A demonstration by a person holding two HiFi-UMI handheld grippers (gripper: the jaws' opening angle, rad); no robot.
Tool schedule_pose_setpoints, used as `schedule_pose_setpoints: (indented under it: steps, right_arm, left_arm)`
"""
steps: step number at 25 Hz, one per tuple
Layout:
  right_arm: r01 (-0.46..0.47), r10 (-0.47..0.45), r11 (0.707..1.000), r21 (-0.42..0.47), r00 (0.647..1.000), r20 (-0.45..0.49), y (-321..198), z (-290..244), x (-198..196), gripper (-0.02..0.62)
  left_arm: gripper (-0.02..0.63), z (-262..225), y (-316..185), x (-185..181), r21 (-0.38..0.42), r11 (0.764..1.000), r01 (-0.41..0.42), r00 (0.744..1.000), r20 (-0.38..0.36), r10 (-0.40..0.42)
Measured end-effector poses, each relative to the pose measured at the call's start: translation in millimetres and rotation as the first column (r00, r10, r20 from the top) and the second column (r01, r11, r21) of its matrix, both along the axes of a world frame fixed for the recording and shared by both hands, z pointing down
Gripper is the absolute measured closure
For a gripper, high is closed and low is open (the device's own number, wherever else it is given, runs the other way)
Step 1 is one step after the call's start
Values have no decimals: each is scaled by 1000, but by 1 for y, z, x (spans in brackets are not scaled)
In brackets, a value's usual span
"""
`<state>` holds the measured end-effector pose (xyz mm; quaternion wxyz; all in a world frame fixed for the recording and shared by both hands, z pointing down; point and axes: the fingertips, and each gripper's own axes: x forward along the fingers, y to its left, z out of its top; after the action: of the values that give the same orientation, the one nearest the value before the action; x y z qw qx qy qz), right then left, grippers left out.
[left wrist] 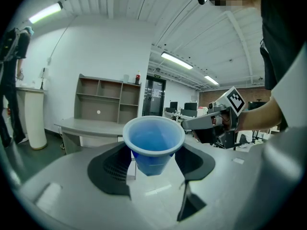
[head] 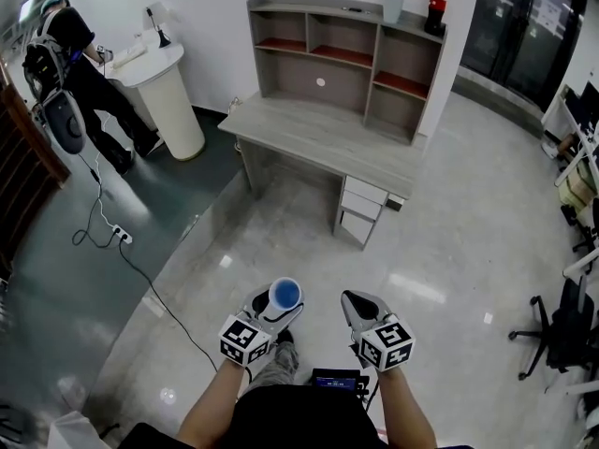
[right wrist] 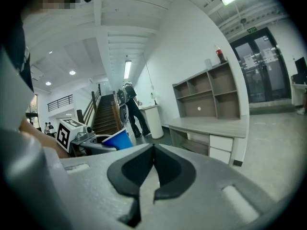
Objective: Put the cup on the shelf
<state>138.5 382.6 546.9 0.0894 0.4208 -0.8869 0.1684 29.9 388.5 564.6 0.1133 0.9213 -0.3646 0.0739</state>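
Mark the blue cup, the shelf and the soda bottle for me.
blue cup point(left wrist: 153, 142), left gripper view, inside wall.
shelf point(head: 299, 87), head view, back panel of the middle bay.
soda bottle point(head: 436, 13), head view, its dark body.

- You have two grippers, the left gripper point(head: 279, 305) and the right gripper point(head: 352, 298), both well in front of the desk point(head: 318, 143).
- You can count two cups: one blue cup point(head: 284, 295) in front of the desk and one grey cup point(head: 393, 7) on top of the shelf unit point(head: 342, 64) that stands on the desk.
- You see one bottle point(head: 435, 7) above the desk, near the grey cup.
- You see two drawers point(head: 360, 209) under the desk.
- You see one person point(head: 84, 73) and one white counter point(head: 168, 92) left of the desk.
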Motion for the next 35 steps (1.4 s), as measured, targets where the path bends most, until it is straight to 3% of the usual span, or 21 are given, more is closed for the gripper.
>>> schedule_pose_setpoints:
  steps: [16, 35]
  right_arm:
    - [-66, 66, 998, -2, 998, -11, -111, 2, -31, 597]
    - [-120, 119, 993, -19, 992, -48, -173, 10, -73, 597]
  left_arm:
    - [313, 4, -116, -27, 2, 997, -73, 997, -6, 73]
    - [313, 19, -184, -70, -9, 993, -116, 993, -36, 115]
